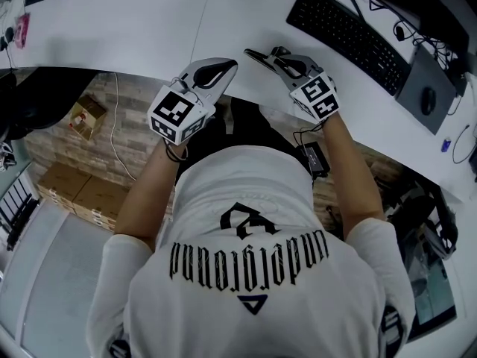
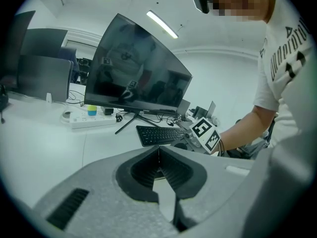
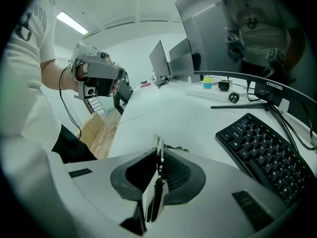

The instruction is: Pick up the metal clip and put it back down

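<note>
The right gripper is closed on the metal clip, which stands thin and upright between its pads, above the white desk close to its near edge. The clip seems light, stiff and smooth, so it could slip; the flat plates look the best place to hold. The left gripper is closed and empty. Bare desk lies to the left, and the keyboard lies to the right.

Black keyboard on the white desk right of the right gripper; mouse farther right; cardboard boxes on the floor left of the left gripper
</note>
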Demonstrator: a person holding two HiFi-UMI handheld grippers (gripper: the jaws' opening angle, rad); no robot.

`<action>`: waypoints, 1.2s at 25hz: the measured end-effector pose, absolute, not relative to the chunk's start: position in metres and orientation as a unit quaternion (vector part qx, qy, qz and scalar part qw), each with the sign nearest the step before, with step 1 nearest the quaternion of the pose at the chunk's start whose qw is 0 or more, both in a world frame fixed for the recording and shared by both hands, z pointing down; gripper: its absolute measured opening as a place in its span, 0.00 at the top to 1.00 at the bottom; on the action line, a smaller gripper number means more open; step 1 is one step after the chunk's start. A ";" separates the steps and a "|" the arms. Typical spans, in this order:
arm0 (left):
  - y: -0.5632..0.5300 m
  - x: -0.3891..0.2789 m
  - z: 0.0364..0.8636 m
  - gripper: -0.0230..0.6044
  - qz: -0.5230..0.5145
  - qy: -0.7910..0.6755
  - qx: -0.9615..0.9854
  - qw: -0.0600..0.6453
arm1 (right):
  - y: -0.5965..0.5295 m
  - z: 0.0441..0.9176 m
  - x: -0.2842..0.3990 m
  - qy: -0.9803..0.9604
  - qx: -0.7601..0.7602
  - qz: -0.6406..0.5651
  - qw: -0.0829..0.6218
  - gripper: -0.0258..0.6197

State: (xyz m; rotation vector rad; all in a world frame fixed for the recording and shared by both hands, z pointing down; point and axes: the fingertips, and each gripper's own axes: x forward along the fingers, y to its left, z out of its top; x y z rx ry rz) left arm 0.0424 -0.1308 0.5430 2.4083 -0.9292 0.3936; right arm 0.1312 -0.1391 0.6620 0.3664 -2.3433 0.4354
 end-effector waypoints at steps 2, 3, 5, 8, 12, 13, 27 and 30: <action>-0.130 0.042 0.540 0.94 0.145 -0.345 0.890 0.261 | -0.135 0.660 0.129 -0.909 0.141 0.165 0.357 0.90; -0.129 0.042 0.539 0.94 0.145 -0.345 0.890 0.260 | -0.134 0.659 0.128 -0.910 0.142 0.163 0.355 0.90; -0.129 0.043 0.536 0.94 0.144 -0.346 0.890 0.259 | -0.133 0.655 0.128 -0.911 0.143 0.160 0.352 0.91; -0.127 0.043 0.530 0.94 0.145 -0.345 0.891 0.255 | -0.133 0.643 0.126 -0.915 0.148 0.151 0.343 0.91; -0.125 0.041 0.520 0.94 0.146 -0.346 0.892 0.250 | -0.130 0.620 0.123 -0.919 0.158 0.148 0.329 0.91; -0.126 0.042 0.518 0.94 0.146 -0.346 0.893 0.248 | -0.129 0.614 0.124 -0.920 0.160 0.145 0.327 0.91; -0.126 0.043 0.482 0.94 0.136 -0.341 0.904 0.220 | -0.115 0.511 0.131 -0.935 0.202 0.093 0.275 0.91; -0.126 0.039 0.474 0.94 0.127 -0.342 0.905 0.220 | -0.115 0.486 0.132 -0.937 0.215 0.079 0.263 0.91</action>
